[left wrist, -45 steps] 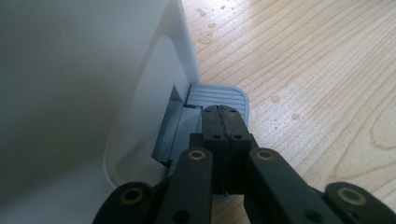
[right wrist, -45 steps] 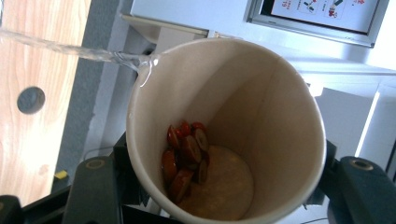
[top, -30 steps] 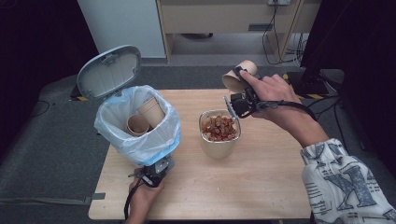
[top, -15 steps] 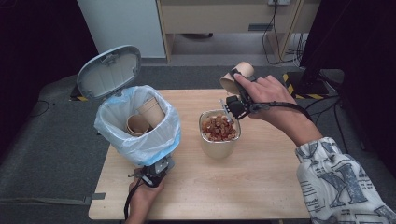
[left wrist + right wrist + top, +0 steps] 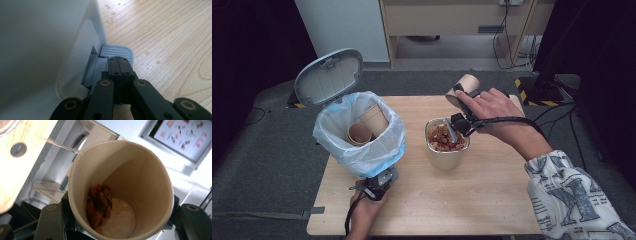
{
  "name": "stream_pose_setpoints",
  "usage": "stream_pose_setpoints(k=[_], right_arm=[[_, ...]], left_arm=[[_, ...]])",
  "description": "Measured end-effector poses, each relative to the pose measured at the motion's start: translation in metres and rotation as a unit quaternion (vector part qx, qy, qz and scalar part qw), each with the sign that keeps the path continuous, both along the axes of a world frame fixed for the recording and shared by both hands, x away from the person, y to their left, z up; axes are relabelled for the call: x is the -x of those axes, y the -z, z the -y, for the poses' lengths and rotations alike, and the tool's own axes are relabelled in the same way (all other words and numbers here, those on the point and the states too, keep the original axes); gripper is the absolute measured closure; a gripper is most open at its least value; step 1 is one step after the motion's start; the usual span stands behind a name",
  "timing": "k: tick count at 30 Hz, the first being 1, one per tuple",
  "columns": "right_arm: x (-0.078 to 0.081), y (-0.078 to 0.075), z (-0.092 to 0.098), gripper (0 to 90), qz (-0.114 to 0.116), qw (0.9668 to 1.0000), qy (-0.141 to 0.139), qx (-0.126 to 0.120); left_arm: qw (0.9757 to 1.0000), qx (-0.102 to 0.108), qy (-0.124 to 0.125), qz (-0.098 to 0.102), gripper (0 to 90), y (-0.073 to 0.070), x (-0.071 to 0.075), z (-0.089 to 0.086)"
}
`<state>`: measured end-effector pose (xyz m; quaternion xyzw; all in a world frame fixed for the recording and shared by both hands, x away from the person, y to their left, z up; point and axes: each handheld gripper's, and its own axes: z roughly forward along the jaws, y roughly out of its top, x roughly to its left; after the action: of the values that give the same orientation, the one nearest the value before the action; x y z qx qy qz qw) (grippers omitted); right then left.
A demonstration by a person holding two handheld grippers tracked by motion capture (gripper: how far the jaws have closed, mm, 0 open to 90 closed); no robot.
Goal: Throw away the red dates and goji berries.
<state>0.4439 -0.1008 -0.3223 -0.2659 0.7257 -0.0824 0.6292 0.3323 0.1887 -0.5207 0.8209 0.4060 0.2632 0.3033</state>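
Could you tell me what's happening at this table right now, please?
A person works with a gripper in each hand. The left gripper, jaws shut, presses the pedal of a small bin, whose lid stands open; two paper cups lie inside it. The right gripper holds a tilted paper cup with some nuts left in it, above a container of the same nuts.

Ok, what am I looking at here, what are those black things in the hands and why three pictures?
A person works at a wooden table with a hand-held gripper in each hand. One camera looks down from above; the others ride on the grippers. The left gripper, shut, presses the pedal of a white bin, whose lid stands open, with paper cups inside. The right gripper grips a tilted paper cup with a few food pieces left, above a container full of the same food.
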Motion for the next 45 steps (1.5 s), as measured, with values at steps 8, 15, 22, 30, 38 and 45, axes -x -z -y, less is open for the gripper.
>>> stream_pose_setpoints(k=[8,15,22,30,38,45], right_arm=[[0.001,-0.009,0.003,36.8,0.004,1.0,0.0,-0.007],[-0.002,0.019,-0.005,37.5,-0.011,0.9987,0.003,0.05],[-0.006,0.032,-0.005,37.3,-0.002,0.9976,0.015,0.067],[0.0,0.022,-0.004,37.0,0.003,0.9986,0.002,0.054],[0.0,0.063,-0.013,37.8,-0.014,0.9885,0.0,0.151],[-0.004,0.047,-0.004,37.5,-0.006,0.996,0.019,0.088]], left_arm=[[1.0,-0.001,-0.002,-0.002,89.0,-0.001,0.0,0.001],[1.0,0.004,-0.002,-0.003,89.0,-0.001,0.0,0.001],[0.9999,0.008,-0.006,-0.004,88.9,0.0,0.001,0.001],[1.0,0.003,-0.002,0.0,88.9,0.0,0.0,0.0],[1.0,0.005,-0.001,-0.003,88.9,0.0,0.0,0.0],[1.0,0.007,-0.003,-0.002,88.9,0.0,0.0,0.0]])
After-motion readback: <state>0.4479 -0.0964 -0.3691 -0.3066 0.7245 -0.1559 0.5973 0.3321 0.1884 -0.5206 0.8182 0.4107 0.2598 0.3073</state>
